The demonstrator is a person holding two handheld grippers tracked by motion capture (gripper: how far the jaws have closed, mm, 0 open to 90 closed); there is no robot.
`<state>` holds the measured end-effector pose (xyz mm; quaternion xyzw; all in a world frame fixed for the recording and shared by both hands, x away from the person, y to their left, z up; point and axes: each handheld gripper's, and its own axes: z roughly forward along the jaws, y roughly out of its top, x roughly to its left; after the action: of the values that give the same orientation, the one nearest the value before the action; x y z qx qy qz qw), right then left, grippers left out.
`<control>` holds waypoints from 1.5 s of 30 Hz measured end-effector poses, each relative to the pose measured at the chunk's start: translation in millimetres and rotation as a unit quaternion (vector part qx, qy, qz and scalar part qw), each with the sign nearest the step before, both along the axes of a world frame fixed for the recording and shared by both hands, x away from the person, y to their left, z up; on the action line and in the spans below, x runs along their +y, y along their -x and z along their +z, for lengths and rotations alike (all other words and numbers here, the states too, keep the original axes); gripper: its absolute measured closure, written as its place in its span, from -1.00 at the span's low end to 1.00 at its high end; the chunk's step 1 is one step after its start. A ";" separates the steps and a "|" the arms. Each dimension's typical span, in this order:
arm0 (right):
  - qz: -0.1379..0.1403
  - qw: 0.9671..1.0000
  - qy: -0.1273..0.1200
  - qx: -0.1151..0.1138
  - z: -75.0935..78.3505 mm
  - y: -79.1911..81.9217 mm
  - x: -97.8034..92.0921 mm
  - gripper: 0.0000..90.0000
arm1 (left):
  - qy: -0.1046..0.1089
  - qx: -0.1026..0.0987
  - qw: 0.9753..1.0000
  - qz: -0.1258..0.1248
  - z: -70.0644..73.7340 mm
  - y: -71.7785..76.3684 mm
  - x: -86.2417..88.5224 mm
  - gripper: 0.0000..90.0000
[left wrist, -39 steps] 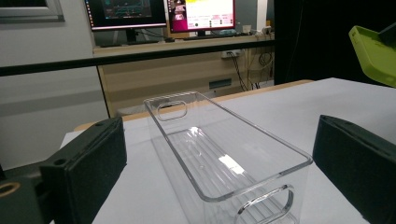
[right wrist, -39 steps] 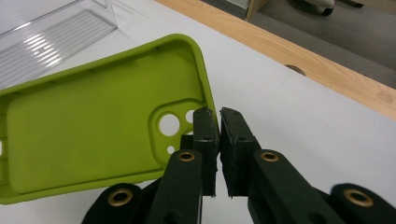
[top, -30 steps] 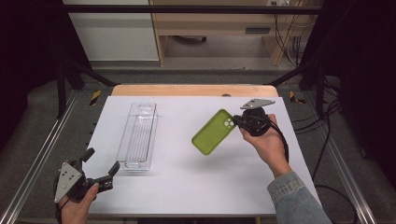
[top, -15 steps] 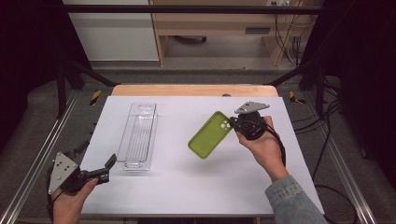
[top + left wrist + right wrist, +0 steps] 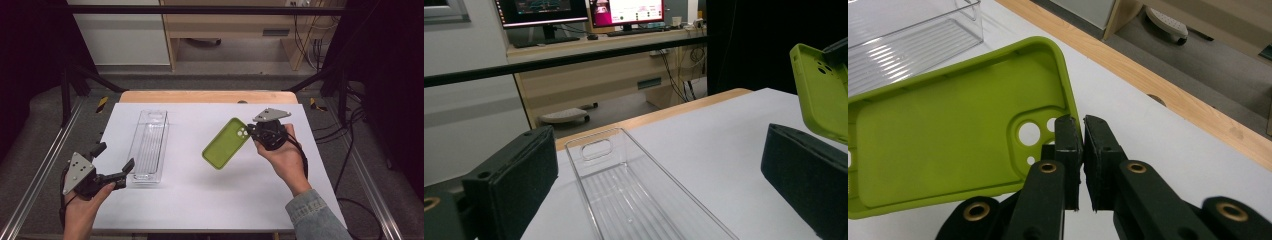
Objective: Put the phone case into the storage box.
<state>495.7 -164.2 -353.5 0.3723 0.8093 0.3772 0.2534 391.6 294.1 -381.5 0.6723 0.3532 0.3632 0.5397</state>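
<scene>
tray [image 5: 149, 145] left, phone case [image 5: 226, 143] right

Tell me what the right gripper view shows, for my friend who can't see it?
The right gripper is shut on the camera-hole corner of a lime green phone case, holding it above the white table with its hollow inside facing the camera. A clear plastic tray sits at the top left, and the table's wooden edge runs beyond.
</scene>
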 end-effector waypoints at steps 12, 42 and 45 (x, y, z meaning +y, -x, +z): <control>0.007 1.000 0.015 -0.012 5.9 5.7 13.0 0.90 | -0.001 0.002 1.000 -0.008 6.4 -10.8 -11.2 -0.97; 0.016 0.999 0.032 -0.041 -3.1 28.5 31.1 0.90 | -0.068 0.026 0.994 -0.083 17.4 -31.6 -91.4 -0.95; 0.015 0.998 0.031 -0.045 0.0 32.2 31.4 0.90 | -0.072 0.026 0.993 -0.089 17.8 -31.6 -97.1 -0.95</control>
<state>463.4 -132.8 -353.5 0.3345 0.8141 0.3720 0.2949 423.2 197.0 -363.7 0.7474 0.2791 0.3208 0.5104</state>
